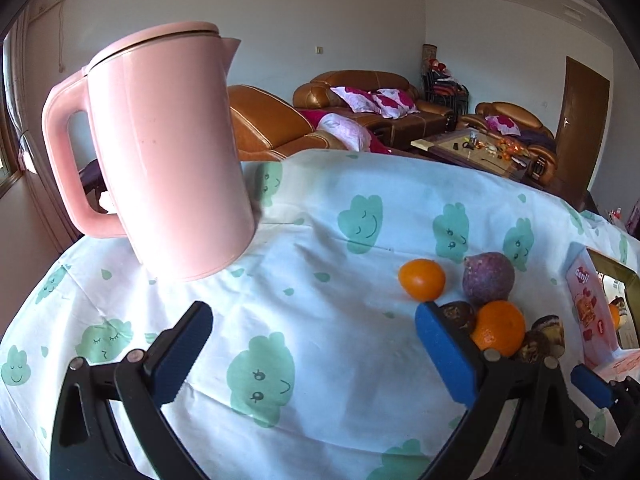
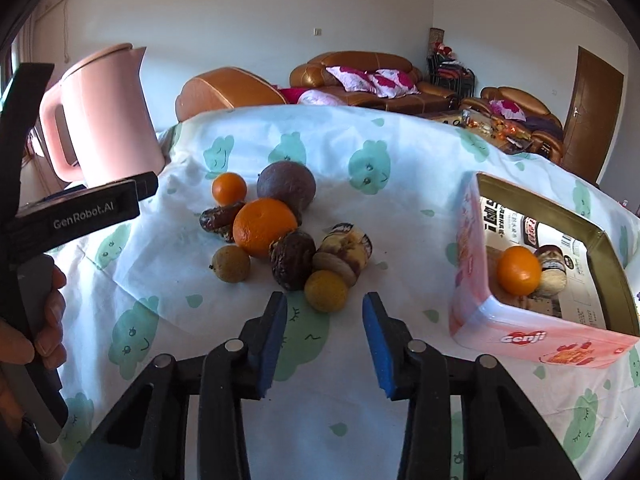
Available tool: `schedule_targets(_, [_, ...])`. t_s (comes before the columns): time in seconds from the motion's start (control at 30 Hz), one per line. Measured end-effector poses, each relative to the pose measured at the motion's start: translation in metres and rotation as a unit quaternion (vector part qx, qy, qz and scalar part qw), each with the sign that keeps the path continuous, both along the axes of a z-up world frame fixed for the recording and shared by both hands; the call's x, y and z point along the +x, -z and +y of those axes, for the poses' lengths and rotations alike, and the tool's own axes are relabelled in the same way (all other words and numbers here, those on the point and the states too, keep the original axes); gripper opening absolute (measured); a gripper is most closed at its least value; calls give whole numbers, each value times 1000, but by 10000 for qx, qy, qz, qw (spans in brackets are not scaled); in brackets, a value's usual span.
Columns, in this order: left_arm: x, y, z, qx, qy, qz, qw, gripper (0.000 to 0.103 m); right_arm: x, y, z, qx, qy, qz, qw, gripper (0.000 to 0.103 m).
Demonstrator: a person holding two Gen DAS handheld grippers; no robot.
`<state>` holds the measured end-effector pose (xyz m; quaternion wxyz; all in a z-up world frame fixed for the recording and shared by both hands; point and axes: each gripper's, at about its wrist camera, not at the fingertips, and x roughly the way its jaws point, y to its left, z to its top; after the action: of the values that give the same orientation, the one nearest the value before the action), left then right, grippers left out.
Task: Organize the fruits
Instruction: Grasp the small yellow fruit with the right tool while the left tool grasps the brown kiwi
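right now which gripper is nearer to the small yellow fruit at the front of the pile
Right. The right gripper sits just short of the small yellow fruit, jaws open and empty. The left gripper is off to the pile's left, over bare cloth.

At the bottom of the frame the right gripper (image 2: 325, 326) stood with its blue pads apart and nothing between them. Just above it lay a yellow fruit (image 2: 326, 291) at the near edge of a fruit pile. At right, an orange (image 2: 519, 270) sat inside the pink box (image 2: 520, 330). A pink kettle (image 2: 114, 114) stood upper left.
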<state>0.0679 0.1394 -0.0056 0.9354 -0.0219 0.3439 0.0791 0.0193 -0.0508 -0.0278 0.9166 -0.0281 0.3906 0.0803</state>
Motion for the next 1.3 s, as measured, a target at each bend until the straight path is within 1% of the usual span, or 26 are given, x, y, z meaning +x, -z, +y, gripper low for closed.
schedule_targets(0.07, [-2,-1,-3,-38,127,19,9999,103,9,4,0,14,61,148,9999,42])
schedule_targets(0.17, [-2,-2,-11,93,325,-3,9994,103,24,13,0,189,17,492,9986,42])
schedule_targets(0.27, [-2,-3,-17,159,488,1,9987,103,26,13,4,168,-31,492,9986,40])
schedule_targets(0.37, [-2,-2,-20,14,695,76,9976,103,22,10,2,294,-138,415,9986,34])
schedule_targets(0.4, [-3,-2,-21,-39,791,111,9968,103,19,8,1,347,-156,384,9985,27])
schedule_targets(0.47, [-2,0,-26,-168,1072,179,9939,103,11,5,-3,454,-213,278,9984,27])
schedule_targets(0.57, [-4,3,-41,-281,1574,284,9867,100,-7,-5,-11,596,-281,-66,9978,27])
schedule_targets(0.67, [-6,9,-58,-290,2014,429,9781,87,-25,-14,-21,720,-248,-364,9964,28])
schedule_targets(0.73, [-7,15,-67,-254,2170,538,9744,77,-31,-15,-27,797,-225,-421,9957,28])
schedule_targets(0.77, [-8,18,-70,-240,2215,598,9730,75,-32,-15,-29,824,-225,-412,9955,28])
schedule_targets(0.8, [-7,21,-73,-248,2260,657,9716,71,-32,-15,-31,865,-228,-396,9952,28])
schedule_targets(0.87, [-5,26,-79,-244,2327,747,9694,69,-31,-15,-33,915,-213,-366,9949,28])
schedule_targets(0.97, [0,34,-88,-42,2327,889,9685,67,-28,-14,-35,1008,-214,-288,9943,28])
schedule_targets(1.03, [5,37,-88,-153,2337,1005,9670,50,-27,-12,-39,1141,-181,-232,9930,28])
schedule_targets(1.07, [8,39,-86,-229,2290,1071,9672,48,-27,-11,-40,1184,-159,-219,9926,28])
schedule_targets(1.1, [8,38,-83,-319,2259,1051,9679,44,-27,-11,-42,1197,-132,-218,9925,28])
schedule_targets(1.13, [9,38,-81,-389,2234,1044,9683,37,-27,-10,-43,1196,-116,-221,9925,28])
schedule_targets(1.17, [10,38,-79,-406,2192,1043,9693,33,-28,-10,-42,1193,-109,-219,9926,28])
schedule_targets(1.2, [9,38,-77,-440,2177,1027,9696,30,-28,-10,-42,1184,-101,-216,9927,28])
schedule_targets(1.27, [8,38,-75,-490,2177,995,9697,30,-30,-11,-42,1180,-90,-274,9926,28])
schedule_targets(1.3, [7,36,-74,-482,2140,948,9710,30,-31,-12,-42,1157,-79,-336,9927,28])
